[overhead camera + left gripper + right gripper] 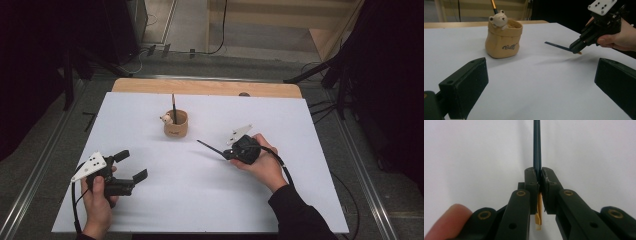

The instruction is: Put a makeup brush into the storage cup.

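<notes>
Pencil (210,148) pinched in right claw (226,155), nearly level, dark end aimed toward cup (176,125), left claw (131,165) spread.

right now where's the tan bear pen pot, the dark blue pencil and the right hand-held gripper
tan bear pen pot (503,42), left gripper view, front wall
dark blue pencil (556,46), left gripper view, mid shaft
right hand-held gripper (539,178), right gripper view, between its tips
</notes>
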`<action>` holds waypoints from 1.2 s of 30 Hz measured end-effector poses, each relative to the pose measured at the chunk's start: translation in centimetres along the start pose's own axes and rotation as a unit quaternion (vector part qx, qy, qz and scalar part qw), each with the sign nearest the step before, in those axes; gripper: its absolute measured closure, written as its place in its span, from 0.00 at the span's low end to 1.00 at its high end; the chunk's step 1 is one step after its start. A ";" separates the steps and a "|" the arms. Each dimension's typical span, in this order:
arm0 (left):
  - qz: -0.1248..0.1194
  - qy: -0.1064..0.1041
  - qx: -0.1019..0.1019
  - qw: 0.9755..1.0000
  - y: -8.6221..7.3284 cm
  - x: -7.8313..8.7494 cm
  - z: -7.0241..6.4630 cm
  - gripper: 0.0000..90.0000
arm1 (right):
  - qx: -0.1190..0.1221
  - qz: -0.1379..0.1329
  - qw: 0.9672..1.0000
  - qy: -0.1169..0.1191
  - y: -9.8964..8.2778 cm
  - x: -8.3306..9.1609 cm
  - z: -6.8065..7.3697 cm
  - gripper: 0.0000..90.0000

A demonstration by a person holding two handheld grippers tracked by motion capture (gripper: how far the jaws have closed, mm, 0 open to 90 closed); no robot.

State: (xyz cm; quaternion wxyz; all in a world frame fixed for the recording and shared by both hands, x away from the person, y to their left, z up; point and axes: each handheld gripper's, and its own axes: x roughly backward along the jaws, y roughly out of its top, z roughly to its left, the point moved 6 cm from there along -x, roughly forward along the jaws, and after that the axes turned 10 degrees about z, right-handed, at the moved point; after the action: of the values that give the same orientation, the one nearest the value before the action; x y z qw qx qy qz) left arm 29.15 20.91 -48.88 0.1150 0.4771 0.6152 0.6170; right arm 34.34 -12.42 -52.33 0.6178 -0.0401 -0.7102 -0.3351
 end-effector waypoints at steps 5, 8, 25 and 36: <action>-0.002 -0.027 -0.008 1.000 1.4 -1.3 -1.0 0.00 | -0.011 -0.031 0.999 -0.003 -0.3 0.9 0.4 0.95; 0.001 -0.042 -0.007 0.999 2.1 -2.2 -1.4 0.00 | -0.017 -0.042 0.999 -0.004 -0.7 1.3 0.6 0.95; 0.041 -0.082 -0.019 0.996 3.4 -6.3 -3.1 0.00 | -0.028 -0.092 0.995 0.000 -2.6 2.4 2.1 0.95; 0.076 -0.121 -0.040 0.989 3.6 -8.4 -5.1 0.00 | -0.020 -0.125 0.992 0.010 -3.0 2.7 3.3 0.95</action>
State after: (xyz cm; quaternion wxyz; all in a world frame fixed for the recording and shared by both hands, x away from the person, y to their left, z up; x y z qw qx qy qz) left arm 31.38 10.66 -48.39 0.1606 0.5884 0.5338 0.5857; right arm 29.46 -13.96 -51.21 0.5773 0.0396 -0.6967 -0.4240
